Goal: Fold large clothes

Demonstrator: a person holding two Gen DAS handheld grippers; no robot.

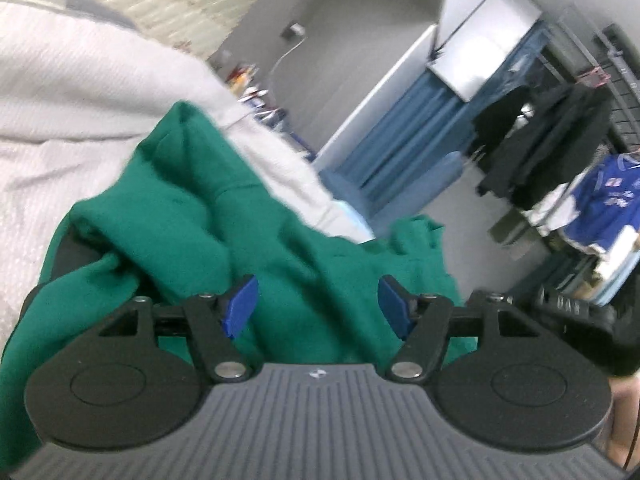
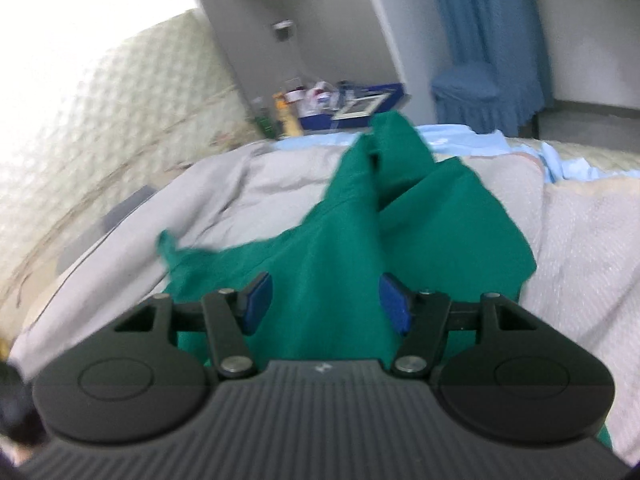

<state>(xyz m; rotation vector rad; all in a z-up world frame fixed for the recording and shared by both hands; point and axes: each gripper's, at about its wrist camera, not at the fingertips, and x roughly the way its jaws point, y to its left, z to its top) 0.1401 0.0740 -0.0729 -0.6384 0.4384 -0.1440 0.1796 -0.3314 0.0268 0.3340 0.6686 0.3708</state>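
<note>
Folding item: green garment (image 2: 400, 232), crumpled and unfolded, lying on a pale bed cover (image 2: 248, 200), spread beneath and ahead of both sets of fingers.

Left gripper (image 1: 318, 306): fingers parted, released, nothing between them; bunched green cloth lies directly below the gap and to its left, with a loose flap to the right near the bed's edge.

Right gripper (image 2: 326, 306): fingers parted, released; a ridge of cloth runs forward from the gap, a stray flap off to the left.

Step in hand, as judged: taking hold to spread the garment flat. Best done by pinching a single layer at an edge or corner, not a wad.

Surroundings: quilted headboard (image 2: 132, 128) left of the fingers; cluttered blue tray (image 2: 352, 104) ahead; blue curtain (image 2: 488, 40) to the right. None obstructs; motion blur obscures the seams.
</note>
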